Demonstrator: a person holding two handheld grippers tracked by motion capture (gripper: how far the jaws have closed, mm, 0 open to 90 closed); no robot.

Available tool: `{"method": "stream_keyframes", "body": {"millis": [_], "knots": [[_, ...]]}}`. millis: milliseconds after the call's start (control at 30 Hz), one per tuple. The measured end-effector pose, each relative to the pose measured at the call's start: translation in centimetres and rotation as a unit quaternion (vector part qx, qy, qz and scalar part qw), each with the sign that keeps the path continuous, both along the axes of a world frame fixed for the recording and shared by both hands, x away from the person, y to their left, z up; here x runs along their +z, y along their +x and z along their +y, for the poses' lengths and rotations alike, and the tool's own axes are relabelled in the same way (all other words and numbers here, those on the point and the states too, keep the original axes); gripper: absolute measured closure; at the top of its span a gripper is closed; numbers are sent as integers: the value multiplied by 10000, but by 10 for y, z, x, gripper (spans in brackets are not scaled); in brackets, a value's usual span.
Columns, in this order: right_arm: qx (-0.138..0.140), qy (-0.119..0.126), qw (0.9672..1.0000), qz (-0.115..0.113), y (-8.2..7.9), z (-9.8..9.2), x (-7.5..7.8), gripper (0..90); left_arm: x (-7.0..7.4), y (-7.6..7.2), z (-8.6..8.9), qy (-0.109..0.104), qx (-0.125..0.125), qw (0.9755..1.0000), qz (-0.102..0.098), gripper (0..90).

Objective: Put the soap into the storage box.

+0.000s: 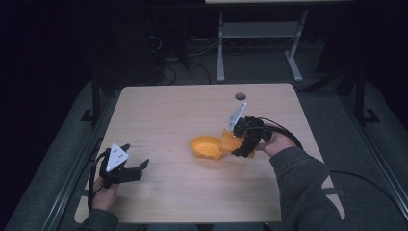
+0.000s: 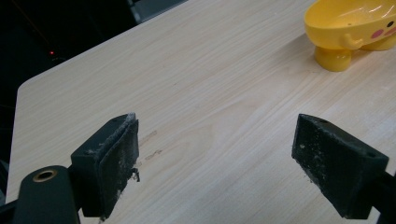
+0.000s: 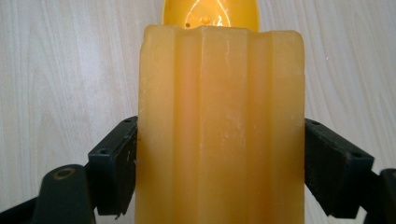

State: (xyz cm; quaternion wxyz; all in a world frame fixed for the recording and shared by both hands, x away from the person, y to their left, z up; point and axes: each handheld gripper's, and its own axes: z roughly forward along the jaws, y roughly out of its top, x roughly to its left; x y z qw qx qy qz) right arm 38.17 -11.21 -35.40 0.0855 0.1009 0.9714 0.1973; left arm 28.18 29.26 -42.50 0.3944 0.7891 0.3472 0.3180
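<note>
Item one: a pale amber, ribbed rectangular bar of soap (image 3: 220, 126), waxy and translucent. It sits clamped between the two black jaws of the right tool (image 1: 244, 138), one jaw pressed to each long side, the bar rising well past the jaw tips. From the high view the bar (image 1: 229, 140) hangs at the front of that tool, just beside the dish listed next and slightly to its right.

Item two: a yellow plastic soap dish (image 1: 207, 147), oval, on stubby feet, with a small cartoon face and pink cheek on one side (image 2: 348, 28). It stands near the middle of the desk; in the right gripper view its rim (image 3: 211, 10) peeks above the top edge of the bar.

Item three: the left tool (image 1: 132, 169), released, jaws spread wide with nothing between them, held low over the near left part of the desk, well apart from dish and bar.

Item four: a light wood-grain desk (image 1: 173, 110), rectangular, with a round cable hole (image 1: 240, 96) near the far edge.
</note>
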Motion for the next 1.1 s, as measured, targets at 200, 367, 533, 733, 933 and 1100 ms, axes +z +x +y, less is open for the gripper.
{"method": "stream_keyframes", "body": {"millis": [200, 367, 533, 733, 933, 1100], "knots": [[88, -32, 10000, -31, 3, 9, 4, 206, 0, 0, 0, 1, -3, 10000, -2, 141], [173, -6, 9998, -50, 5, 19, 7, 207, 0, 0, 0, 0, -3, 10000, -4, 141], [232, -29, 9997, -43, 8, 25, 7, 206, 0, 0, 0, -1, -6, 10000, -8, 141], [323, -42, 9995, -52, 10, 36, 9, 206, 0, 0, 0, -1, -9, 10000, -18, 141], [394, -44, 9992, -51, 14, 45, 9, 206, 0, 0, 0, -2, -4, 10000, -7, 141], [426, -30, 9991, -24, 16, 50, 6, 207, 0, 0, 0, -9, 3, 10000, -7, 141]]}}
